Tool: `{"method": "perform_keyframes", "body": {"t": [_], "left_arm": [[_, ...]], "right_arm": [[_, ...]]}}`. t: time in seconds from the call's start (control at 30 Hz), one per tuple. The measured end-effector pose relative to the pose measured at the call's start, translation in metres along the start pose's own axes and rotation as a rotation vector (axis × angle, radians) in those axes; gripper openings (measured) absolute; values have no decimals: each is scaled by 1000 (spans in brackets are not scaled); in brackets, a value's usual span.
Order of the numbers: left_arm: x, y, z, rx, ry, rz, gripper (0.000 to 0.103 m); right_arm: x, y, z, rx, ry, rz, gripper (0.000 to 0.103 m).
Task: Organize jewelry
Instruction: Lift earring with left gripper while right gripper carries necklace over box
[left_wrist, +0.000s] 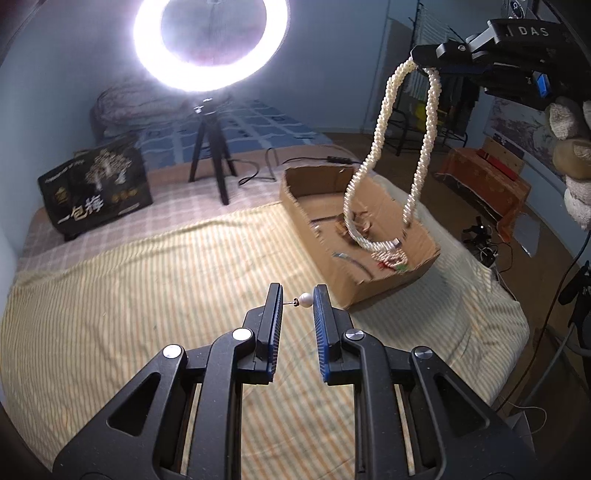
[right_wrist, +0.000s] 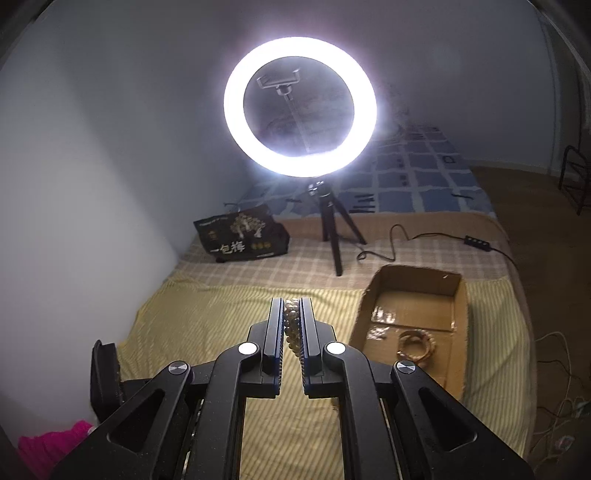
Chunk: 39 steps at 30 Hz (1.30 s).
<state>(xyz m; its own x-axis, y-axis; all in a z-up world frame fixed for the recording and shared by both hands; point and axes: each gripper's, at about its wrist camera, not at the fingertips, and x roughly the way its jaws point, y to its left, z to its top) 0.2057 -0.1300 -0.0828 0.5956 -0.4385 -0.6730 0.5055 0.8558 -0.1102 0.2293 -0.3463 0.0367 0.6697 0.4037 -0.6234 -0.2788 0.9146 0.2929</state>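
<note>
My left gripper (left_wrist: 297, 300) is shut on a pearl earring (left_wrist: 304, 299), its pearl against the right pad and its post against the left, above the striped bedspread (left_wrist: 147, 295). My right gripper (right_wrist: 292, 314) is shut on a thick pearl necklace (right_wrist: 291, 325). In the left wrist view the right gripper (left_wrist: 424, 59) is high at the upper right, and the necklace (left_wrist: 384, 122) hangs from it in a long loop. The loop's bottom reaches into an open cardboard box (left_wrist: 384, 284). The box (right_wrist: 458, 325) holds other jewelry, including a coiled bracelet (right_wrist: 415, 345).
A lit ring light on a black tripod (left_wrist: 212, 155) stands at the back with its cable (left_wrist: 258, 173) trailing right. A black printed bag (left_wrist: 96, 188) lies at the back left. The bed's right edge drops to the floor, with cables (left_wrist: 487, 247).
</note>
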Motion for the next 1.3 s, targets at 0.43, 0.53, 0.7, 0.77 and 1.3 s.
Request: {"method": "perform_keyframes", "body": {"t": [0.43,0.53,0.7,0.77,1.3], "left_arm": [[39,-53,26,68,1,-59,15],[51,-64,30,76,8,-71,15],[72,-79,36,84,20,-82,15],[80,-81,38,84,24,-84,15],[123,-87,40,76,57,-61,15]], "right_arm": [[-7,-54,-3,28,-3,-110,6],[-2,-69,-4,30,3,-146,6],[7,-93,-8,52,13,-188,6],[11,-100,-8,54,17,-207,6],[57,-131,-16,50,62,-270,6]]}}
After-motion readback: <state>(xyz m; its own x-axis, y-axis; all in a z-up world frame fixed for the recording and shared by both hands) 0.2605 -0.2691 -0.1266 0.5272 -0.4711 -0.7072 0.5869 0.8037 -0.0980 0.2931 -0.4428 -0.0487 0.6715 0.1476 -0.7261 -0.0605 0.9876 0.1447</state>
